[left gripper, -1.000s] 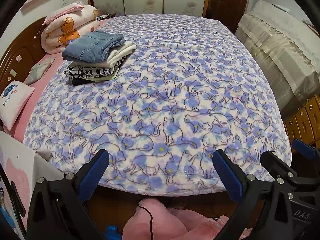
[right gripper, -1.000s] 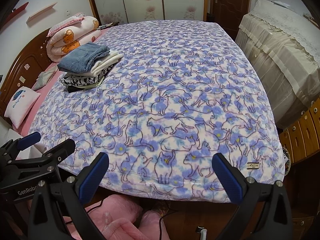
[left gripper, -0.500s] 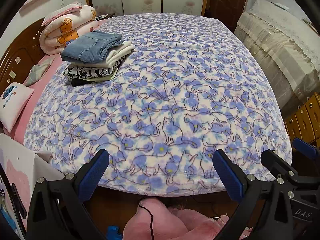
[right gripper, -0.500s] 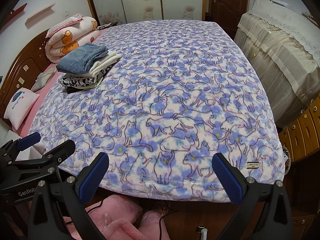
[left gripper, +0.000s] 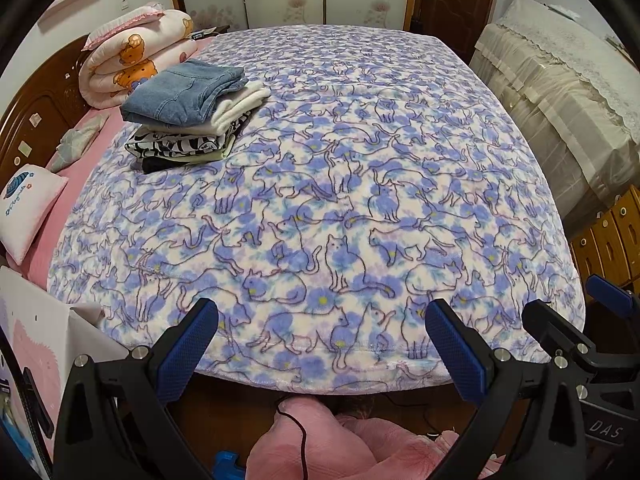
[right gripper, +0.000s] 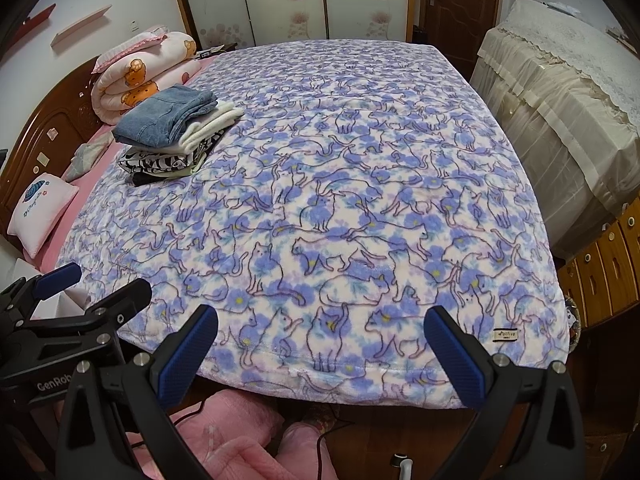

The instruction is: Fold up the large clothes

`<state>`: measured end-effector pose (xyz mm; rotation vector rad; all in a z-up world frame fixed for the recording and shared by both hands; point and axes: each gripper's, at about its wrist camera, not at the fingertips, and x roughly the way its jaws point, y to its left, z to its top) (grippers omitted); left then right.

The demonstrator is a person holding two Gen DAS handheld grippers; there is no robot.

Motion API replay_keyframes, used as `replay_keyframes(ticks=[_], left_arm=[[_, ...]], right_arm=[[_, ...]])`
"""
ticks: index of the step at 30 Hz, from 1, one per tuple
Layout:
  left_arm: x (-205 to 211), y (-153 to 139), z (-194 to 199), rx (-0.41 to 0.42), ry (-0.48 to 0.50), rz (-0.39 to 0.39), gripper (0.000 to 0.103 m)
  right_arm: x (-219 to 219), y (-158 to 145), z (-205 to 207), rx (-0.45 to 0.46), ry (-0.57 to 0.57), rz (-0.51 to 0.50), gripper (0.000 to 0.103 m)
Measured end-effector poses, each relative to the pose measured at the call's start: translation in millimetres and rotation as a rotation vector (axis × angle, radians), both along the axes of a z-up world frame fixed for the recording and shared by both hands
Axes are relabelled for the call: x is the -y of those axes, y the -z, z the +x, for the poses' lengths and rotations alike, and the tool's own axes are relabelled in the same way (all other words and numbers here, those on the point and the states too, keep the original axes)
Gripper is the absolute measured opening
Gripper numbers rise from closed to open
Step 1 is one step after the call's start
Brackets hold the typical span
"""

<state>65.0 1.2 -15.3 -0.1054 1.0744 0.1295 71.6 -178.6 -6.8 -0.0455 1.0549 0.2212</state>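
A stack of folded clothes (left gripper: 188, 114) (right gripper: 176, 136), blue jeans on top of white, zebra-print and dark pieces, rests on the far left of a cat-print blanket (left gripper: 340, 184) (right gripper: 340, 200) spread over the bed. My left gripper (left gripper: 320, 344) hovers open at the blanket's near edge, nothing between its blue pads. My right gripper (right gripper: 320, 348) is open too, level with the same edge and empty. Below both, on the floor, lies a pink garment (left gripper: 340, 444) (right gripper: 240, 432) with a black cable across it. The right gripper (left gripper: 588, 344) shows at the left wrist view's right side.
A rolled bear-print quilt (left gripper: 132, 60) and a small pink pillow (left gripper: 28, 208) sit by the wooden headboard (left gripper: 36, 116). A cloth-covered piece of furniture (left gripper: 560, 108) and wooden drawers (left gripper: 608, 236) stand right of the bed. A white box (left gripper: 36, 344) is at lower left.
Both grippers have eased slightly forward toward the bed; they stay open. The clothes stack and blanket have not moved.
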Motion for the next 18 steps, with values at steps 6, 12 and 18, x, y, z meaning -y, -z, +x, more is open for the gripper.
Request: replay_keyframes(ticks=[6,12,18], left_arm=[[0.3,-0.1,1.5,0.000,0.000,0.001,0.102],[-1.5,0.0,3.1,0.001,0.002,0.002,0.102],[-0.9,0.5,3.4,-0.002,0.002,0.001,0.103]], right_arm=[[-0.2,0.2,0.6,0.000,0.000,-0.001,0.103],[-0.3,0.6,1.8,-0.001,0.001,-0.001,0.103],[-0.2,0.0,2.8,-0.001,0.000,-0.001,0.103]])
